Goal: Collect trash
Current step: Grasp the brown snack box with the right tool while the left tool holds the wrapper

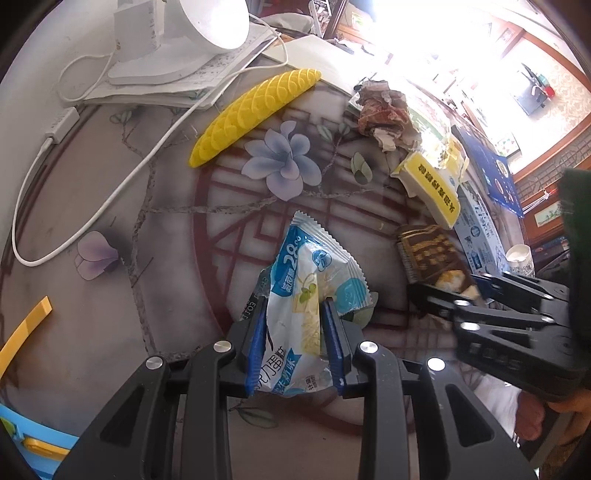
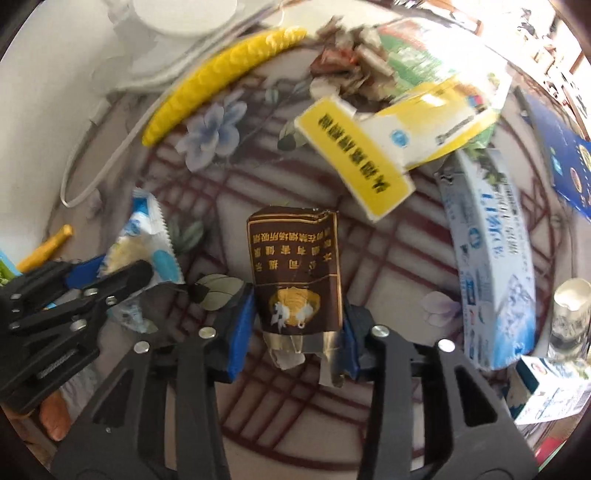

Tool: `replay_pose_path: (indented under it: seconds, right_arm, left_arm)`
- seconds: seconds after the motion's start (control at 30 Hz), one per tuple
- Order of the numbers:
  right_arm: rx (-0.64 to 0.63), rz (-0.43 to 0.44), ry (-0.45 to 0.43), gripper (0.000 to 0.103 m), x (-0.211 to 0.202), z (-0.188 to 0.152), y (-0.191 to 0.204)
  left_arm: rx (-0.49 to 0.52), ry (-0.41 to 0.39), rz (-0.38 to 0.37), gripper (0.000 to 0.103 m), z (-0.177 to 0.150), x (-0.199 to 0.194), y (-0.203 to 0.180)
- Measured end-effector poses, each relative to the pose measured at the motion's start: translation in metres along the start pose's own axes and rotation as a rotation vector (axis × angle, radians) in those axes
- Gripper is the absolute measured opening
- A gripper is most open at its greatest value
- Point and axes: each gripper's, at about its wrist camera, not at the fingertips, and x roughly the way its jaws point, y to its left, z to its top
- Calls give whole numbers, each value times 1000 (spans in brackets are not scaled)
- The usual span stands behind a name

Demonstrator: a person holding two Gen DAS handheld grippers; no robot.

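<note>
A crinkled blue-and-white snack wrapper (image 1: 314, 291) sits pinched between the blue pads of the left gripper (image 1: 295, 332), whose jaws have closed in on it from both sides, its serrated top edge pointing away over the table. Just to its right, the right gripper (image 2: 299, 325) has its jaws drawn in against a flattened brown cigarette pack (image 2: 295, 273), torn foil hanging from the pack's near end; whether the pack is lifted or lying on the surface is hard to tell. Beyond these two lie more scraps: a yellow-and-white cigarette carton (image 2: 369, 158), opened and tilted, and behind it a wad of crumpled paper (image 1: 384, 114). A long white-and-blue toothpaste box (image 2: 491, 266) runs along the right side, with a small white cup (image 2: 570, 299) near its end. The table (image 1: 166, 206) is covered in a glossy cloth printed with pale blue flowers, twigs and a dark red lattice roundel. Further back a yellow ridged banana-shaped object (image 1: 255, 110) lies diagonally, beside a white cable (image 1: 110, 199) looping across the cloth and a white lamp (image 1: 207, 22) standing on papers. Strong daylight washes out the far right of the room, where wood-trimmed panelled walls show.
</note>
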Motion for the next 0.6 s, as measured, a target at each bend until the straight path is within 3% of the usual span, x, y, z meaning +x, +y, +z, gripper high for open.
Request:
replay_pose_path:
  seconds: [0.37, 0.6]
  right_arm:
    - [167, -30, -282, 40, -114, -52, -20]
    - [223, -92, -399, 41, -160, -82, -32]
  left_arm:
    - [89, -92, -48, 27, 10, -37, -42]
    - [200, -172, -94, 27, 8, -73, -88]
